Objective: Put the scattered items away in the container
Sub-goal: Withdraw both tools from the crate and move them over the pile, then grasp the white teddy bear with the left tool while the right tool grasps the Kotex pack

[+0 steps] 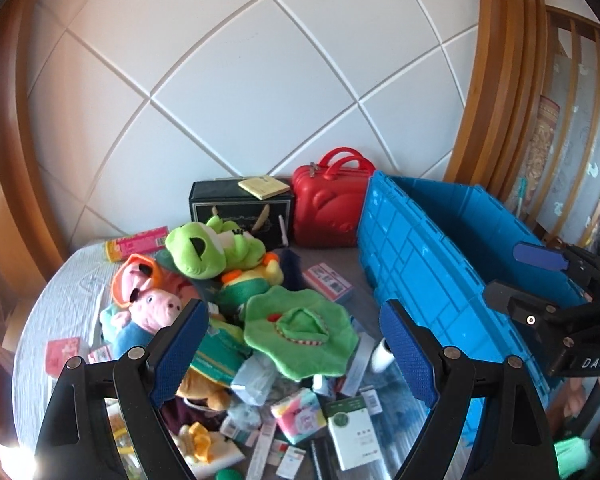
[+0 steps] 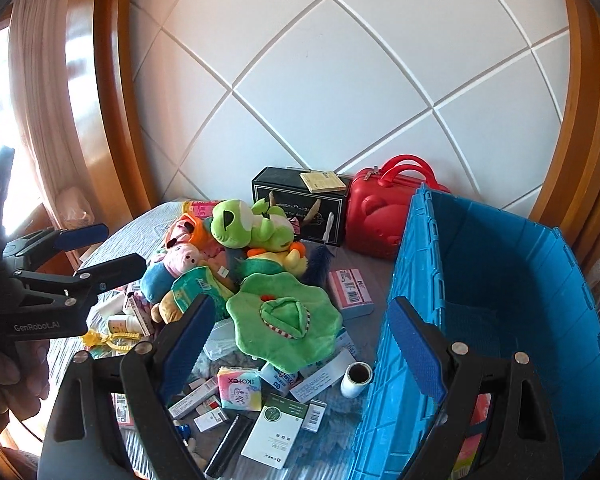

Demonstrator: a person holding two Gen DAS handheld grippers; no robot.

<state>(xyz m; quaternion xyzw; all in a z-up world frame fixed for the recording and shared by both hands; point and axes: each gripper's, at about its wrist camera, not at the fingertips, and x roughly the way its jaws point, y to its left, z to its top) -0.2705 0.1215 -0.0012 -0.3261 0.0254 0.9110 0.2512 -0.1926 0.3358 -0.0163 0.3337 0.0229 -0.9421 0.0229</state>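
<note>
A heap of scattered items lies on a cloth-covered surface: a green frog plush (image 1: 204,248) (image 2: 244,228), a pink pig plush (image 1: 156,304) (image 2: 180,260), a green flower-shaped cushion (image 1: 300,332) (image 2: 284,320), a tissue pack (image 2: 238,388), a white box (image 1: 352,436) (image 2: 276,428) and a white roll (image 2: 356,378). The blue crate (image 1: 440,264) (image 2: 500,280) stands to the right of the heap. My left gripper (image 1: 294,352) (image 2: 104,250) hovers open over the heap's left side. My right gripper (image 2: 302,350) (image 1: 528,276) is open above the crate's near wall. Neither holds anything.
A red mini suitcase (image 1: 328,208) (image 2: 376,216) and a black box (image 1: 240,208) (image 2: 300,204) with a yellow pad on top stand against the white panelled wall. Small cartons and packets litter the front. Wooden frames rise on both sides.
</note>
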